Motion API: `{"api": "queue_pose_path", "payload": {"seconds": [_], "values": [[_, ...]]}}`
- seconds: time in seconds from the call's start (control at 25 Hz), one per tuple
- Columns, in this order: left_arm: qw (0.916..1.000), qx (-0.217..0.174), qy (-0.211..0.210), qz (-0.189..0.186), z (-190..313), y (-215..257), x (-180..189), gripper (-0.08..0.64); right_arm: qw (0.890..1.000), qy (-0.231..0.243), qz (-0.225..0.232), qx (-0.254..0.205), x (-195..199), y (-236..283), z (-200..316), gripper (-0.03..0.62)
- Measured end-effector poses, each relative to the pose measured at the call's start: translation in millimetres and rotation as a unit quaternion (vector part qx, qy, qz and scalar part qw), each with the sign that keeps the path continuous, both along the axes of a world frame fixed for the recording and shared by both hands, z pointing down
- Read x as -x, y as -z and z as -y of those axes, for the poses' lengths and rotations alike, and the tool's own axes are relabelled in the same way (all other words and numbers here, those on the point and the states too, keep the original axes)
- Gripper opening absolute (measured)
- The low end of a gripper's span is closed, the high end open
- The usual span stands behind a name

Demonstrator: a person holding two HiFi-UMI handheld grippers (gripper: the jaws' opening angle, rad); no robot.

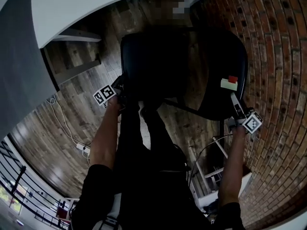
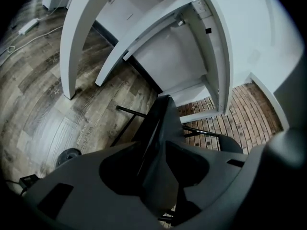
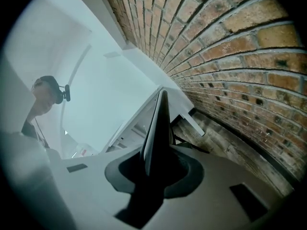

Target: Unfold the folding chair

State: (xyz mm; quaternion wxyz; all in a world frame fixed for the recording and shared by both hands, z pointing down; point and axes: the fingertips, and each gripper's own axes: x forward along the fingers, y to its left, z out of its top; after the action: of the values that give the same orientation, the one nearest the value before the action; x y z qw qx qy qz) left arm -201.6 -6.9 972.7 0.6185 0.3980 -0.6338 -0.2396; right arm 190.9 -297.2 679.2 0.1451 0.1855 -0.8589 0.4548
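1. While the folding chair [image 1: 182, 66] was held between the two grippers, its two dark panels stood at an angle to each other, so I judged it partly opened and not yet set up. I could not tell whether its legs touched the floor.
2. Its thick black panel [image 2: 160, 143] ran straight into the left gripper [image 1: 120, 96], whose jaws appeared clamped on that panel's edge. Holding this side seemed meant to anchor the chair while the other side was drawn away.
3. Its thinner panel [image 3: 158, 128] sat edge-on between the jaws of the right gripper [image 1: 238, 113], which pinched it firmly. That was probably the side to be pulled outward.
4. The chair looked matte black all over, with rounded corners. Black frame tubes [image 2: 129, 111] showed beyond the left jaws, and a small white-and-red tag [image 1: 229, 84] sat just ahead of the right jaws.
5. Farther out, a wood floor [image 1: 72, 128] lay beneath both pairs of jaws. A brick wall [image 1: 278, 56] rose on the outer side of the right jaws, and white furniture [image 1: 96, 4] stood well ahead of the left jaws.
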Motion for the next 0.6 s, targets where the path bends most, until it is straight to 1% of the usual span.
{"api": "queue_pose_path", "payload": {"seconds": [0.08, 0.2, 0.32, 0.44, 0.52, 0.6], "values": [[1.0000, -0.006, -0.005, 0.001, 1, 12, -11, 0.163, 1.000, -0.007, -0.003, 0.002, -2, -4, 1, 0.081], [0.9997, -0.012, -0.019, -0.007, 1, 31, -40, 0.163, 1.000, -0.010, -0.006, 0.004, -5, -7, -1, 0.082], [0.9993, -0.015, -0.025, -0.024, -1, 50, -76, 0.163, 1.000, -0.015, -0.005, 0.005, -3, -7, -3, 0.084], [0.9979, -0.024, -0.043, -0.042, 0, 67, -112, 0.163, 1.000, -0.027, -0.008, 0.007, 1, -8, -11, 0.089], [0.9965, -0.042, -0.044, -0.057, 4, 82, -125, 0.163, 0.999, -0.037, -0.011, 0.008, 6, -9, -17, 0.092], [0.9945, -0.071, -0.042, -0.065, 12, 101, -125, 0.163, 0.999, -0.046, -0.005, 0.008, 15, -11, -24, 0.099]]}}
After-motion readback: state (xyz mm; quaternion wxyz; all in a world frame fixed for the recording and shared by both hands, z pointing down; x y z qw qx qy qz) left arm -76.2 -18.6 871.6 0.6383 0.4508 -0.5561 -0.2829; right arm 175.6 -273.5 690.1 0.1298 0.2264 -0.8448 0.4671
